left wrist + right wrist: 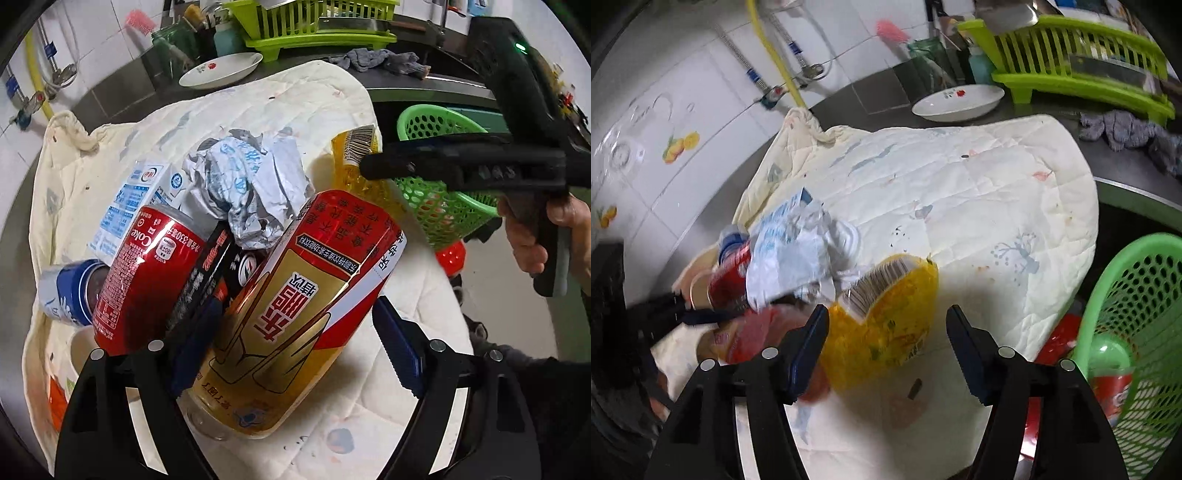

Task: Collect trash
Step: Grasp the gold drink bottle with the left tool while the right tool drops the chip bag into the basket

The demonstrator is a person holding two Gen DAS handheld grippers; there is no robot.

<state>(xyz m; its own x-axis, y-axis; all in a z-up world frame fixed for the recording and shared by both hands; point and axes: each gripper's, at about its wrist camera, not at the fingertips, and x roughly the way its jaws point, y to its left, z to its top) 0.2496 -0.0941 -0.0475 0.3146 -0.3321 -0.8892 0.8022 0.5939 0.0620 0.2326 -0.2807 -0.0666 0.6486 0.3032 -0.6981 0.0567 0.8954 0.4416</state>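
A pile of trash lies on a cream quilted cloth (314, 96): a red and gold bottle (295, 325), a red Coke can (144, 277), a blue and white can (70, 291), a milk carton (136, 199), crumpled white paper (247, 184) and a yellow wrapper (354, 166). My left gripper (295, 354) is open, its fingers on either side of the bottle. My right gripper (886, 350) is open, just in front of the yellow wrapper (886, 325). In the left wrist view the right gripper (373, 166) reaches in beside the wrapper.
A green mesh basket (1137, 332) with a red item inside stands to the right. A white plate (956, 101), a lime dish rack (1078, 66) and a grey rag (1130, 133) are at the back. A tiled wall with pipes is on the left.
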